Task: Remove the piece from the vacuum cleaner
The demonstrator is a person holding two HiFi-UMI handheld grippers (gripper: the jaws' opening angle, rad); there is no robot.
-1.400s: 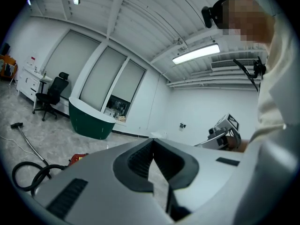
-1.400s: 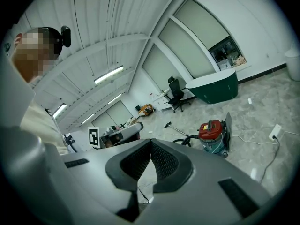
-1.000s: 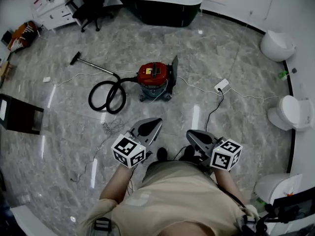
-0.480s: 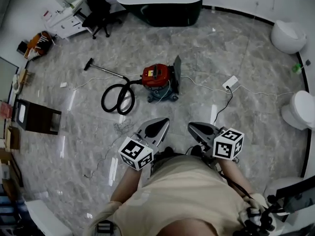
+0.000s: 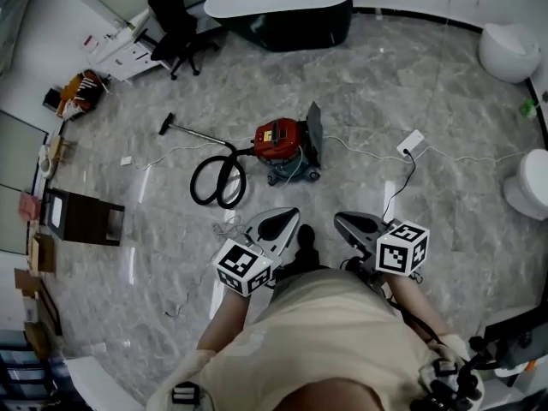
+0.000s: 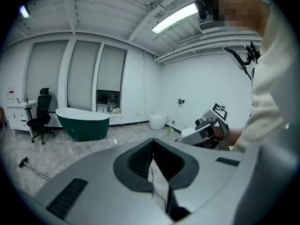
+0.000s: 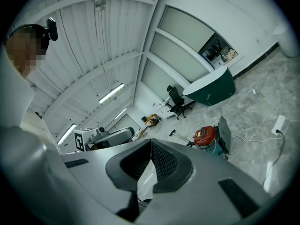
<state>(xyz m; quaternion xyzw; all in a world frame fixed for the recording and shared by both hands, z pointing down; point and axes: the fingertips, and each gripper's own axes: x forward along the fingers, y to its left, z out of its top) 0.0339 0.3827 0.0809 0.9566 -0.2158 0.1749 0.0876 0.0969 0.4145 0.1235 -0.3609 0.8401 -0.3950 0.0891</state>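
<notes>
While right gripper view shows vacuum cleaner (image 7: 205, 136), left view bathtub (image 6: 82, 123)

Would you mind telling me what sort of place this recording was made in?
Probably a bathroom-fixture showroom: a dark green freestanding bathtub and white toilets stand on an open grey marble floor.

A dark green bathtub (image 5: 278, 15) with a white rim stands at the top centre of the grey marble floor (image 5: 385, 84). To its left is a black office chair (image 5: 175, 20), with a white cabinet (image 5: 118, 48) and an orange bag (image 5: 79, 92) further left. A white power strip (image 5: 413, 142) lies right of centre. A white toilet (image 5: 512, 51) stands in the upper right, and a dark brown box (image 5: 81, 217) at the left edge.
</notes>
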